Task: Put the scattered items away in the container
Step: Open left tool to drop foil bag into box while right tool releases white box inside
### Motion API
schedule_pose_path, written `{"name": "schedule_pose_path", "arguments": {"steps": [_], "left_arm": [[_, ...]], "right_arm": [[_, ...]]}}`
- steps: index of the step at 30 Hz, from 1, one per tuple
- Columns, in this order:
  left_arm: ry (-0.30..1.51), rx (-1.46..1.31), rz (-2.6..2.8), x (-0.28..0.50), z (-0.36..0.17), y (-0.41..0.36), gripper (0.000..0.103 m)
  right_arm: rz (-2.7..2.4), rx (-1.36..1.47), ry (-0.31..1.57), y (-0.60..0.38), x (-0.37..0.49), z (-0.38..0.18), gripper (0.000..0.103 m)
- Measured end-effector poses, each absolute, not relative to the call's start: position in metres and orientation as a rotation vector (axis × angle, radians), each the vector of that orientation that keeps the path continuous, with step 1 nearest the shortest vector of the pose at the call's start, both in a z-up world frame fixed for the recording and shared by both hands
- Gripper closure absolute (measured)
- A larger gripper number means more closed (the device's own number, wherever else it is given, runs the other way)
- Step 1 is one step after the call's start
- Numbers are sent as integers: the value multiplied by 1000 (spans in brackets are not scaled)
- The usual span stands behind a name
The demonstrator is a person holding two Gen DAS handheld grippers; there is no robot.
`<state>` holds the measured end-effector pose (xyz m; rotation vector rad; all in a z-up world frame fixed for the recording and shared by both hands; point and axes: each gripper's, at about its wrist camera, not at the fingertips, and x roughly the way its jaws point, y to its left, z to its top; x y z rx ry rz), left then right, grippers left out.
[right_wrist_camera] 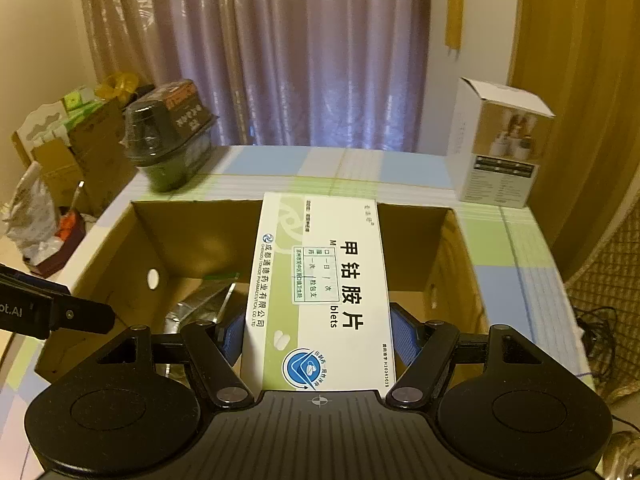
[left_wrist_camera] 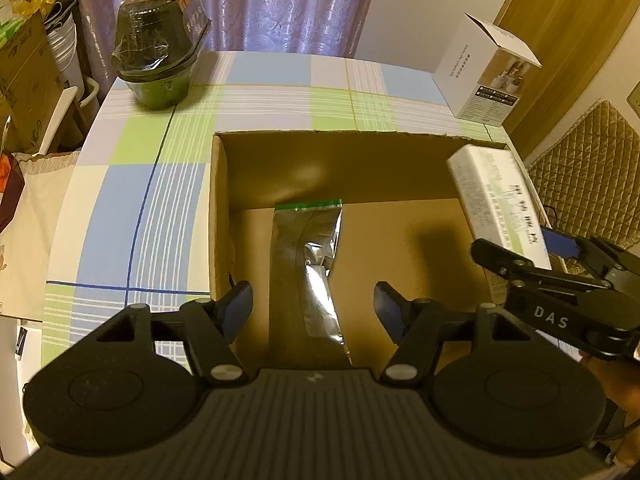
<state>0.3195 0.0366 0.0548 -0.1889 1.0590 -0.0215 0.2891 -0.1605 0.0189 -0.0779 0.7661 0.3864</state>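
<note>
Right gripper (right_wrist_camera: 318, 334) jaws clamped on "blets" medicine box (right_wrist_camera: 320, 280), left gripper (left_wrist_camera: 313, 308) jaws apart.

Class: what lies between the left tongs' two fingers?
In the left wrist view, a silver foil pouch on the cardboard box floor shows between the open left tongs, untouched.

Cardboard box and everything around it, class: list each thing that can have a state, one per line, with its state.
Cardboard box: open-topped, on the table.
Foil pouch: lying inside the box, zip edge closed.
Medicine box: closed, gripped, held over the box.
Right gripper: shut on the medicine box.
Left gripper: open, empty.
White carton: upright, top flap open.
Wrapped bowl: sealed, tilted.
</note>
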Motion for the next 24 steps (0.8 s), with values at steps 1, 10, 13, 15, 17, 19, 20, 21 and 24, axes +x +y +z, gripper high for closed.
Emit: {"name": "schedule_pose_path", "arguments": {"steps": [1, 10, 13, 15, 17, 19, 20, 21, 24], "left_arm": [[1059, -188, -21, 319, 55, 37, 38], [1048, -206, -15, 307, 59, 41, 34], [1036, -220, -14, 299, 61, 42, 27], [1029, -222, -17, 293, 64, 42, 26], [1023, -224, -15, 286, 67, 40, 24], [1018, -221, -13, 278, 70, 38, 23], [1015, -220, -14, 273, 72, 37, 22], [1012, -218, -13, 268, 74, 35, 21], [999, -209, -14, 250, 80, 31, 14]], "right_arm": [[396, -92, 762, -158, 289, 18, 29], [361, -107, 739, -159, 277, 16, 1], [347, -95, 730, -168, 271, 22, 1], [336, -89, 718, -175, 264, 27, 1], [325, -104, 702, -179, 253, 32, 1], [323, -119, 677, -183, 241, 39, 1], [324, -127, 666, -186, 233, 43, 1], [326, -133, 657, -188, 225, 46, 1], [320, -123, 647, -195, 201, 54, 1]]}}
